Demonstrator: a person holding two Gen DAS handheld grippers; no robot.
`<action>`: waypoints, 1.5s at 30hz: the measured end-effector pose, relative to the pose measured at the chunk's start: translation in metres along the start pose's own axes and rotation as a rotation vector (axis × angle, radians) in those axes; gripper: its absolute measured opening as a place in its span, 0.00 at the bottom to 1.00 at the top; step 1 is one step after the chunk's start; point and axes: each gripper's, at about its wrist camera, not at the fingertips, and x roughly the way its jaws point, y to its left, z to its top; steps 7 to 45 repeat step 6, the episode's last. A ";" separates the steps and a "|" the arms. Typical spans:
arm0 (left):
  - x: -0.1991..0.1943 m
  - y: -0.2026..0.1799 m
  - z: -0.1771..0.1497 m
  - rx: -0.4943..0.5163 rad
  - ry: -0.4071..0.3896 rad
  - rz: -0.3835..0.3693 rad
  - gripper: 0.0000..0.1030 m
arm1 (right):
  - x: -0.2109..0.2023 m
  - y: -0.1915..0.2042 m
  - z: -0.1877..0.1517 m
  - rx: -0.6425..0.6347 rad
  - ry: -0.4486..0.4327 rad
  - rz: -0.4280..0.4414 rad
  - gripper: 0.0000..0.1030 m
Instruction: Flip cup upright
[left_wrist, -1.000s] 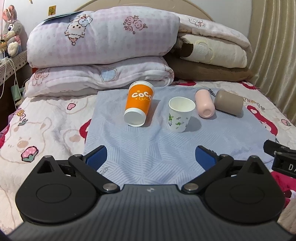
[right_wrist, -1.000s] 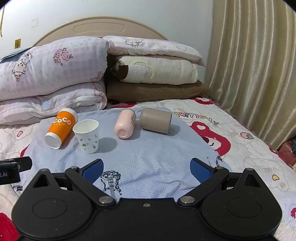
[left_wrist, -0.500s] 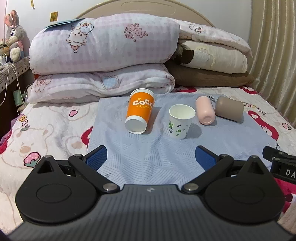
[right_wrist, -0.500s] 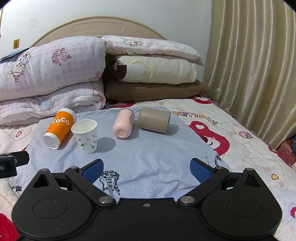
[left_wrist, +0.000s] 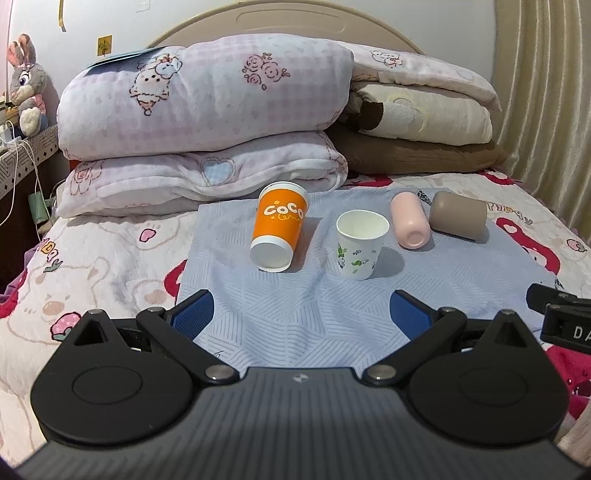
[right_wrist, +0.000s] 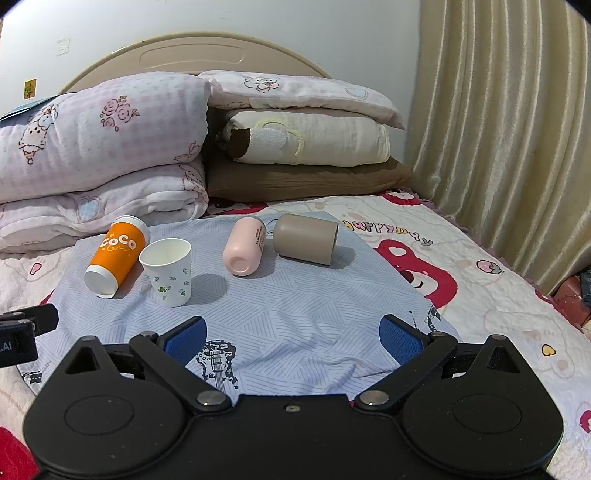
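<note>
While both of my grippers wait low in the frame with jaws spread wide and nothing between them, four cups sit on a blue cloth (left_wrist: 295, 306) spread over the bed (left_wrist: 92, 258). From the left wrist view, the orange cup (left_wrist: 279, 230) lies tipped at centre, its white base toward the camera and its mouth toward the pillows (left_wrist: 207, 110). Just right of it a white paper cup (left_wrist: 360, 243) already stands mouth up. Further right, a pink cup (left_wrist: 409, 220) and a tan cup (left_wrist: 458, 216) lie on their sides, close together.

I judge the orange cup a light, thin-walled paper thing, easy to crush and prone to roll on the soft bedding. My left gripper (left_wrist: 299, 314) faces it most squarely; my right gripper (right_wrist: 291, 336) sits nearer the pink and tan pair. I would take it lightly across the middle of the wall, away from the soft rim, then swing the base down. Setting it on yielding cloth could let it topple against the white cup.
</note>
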 end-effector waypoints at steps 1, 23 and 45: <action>0.000 0.000 0.000 0.000 0.000 -0.001 1.00 | 0.000 0.000 0.000 -0.001 0.000 0.000 0.98; 0.000 -0.004 0.000 0.006 0.003 -0.007 1.00 | 0.000 0.000 0.000 -0.001 -0.001 0.001 0.98; 0.000 -0.004 0.000 0.006 0.003 -0.007 1.00 | 0.000 0.000 0.000 -0.001 -0.001 0.001 0.98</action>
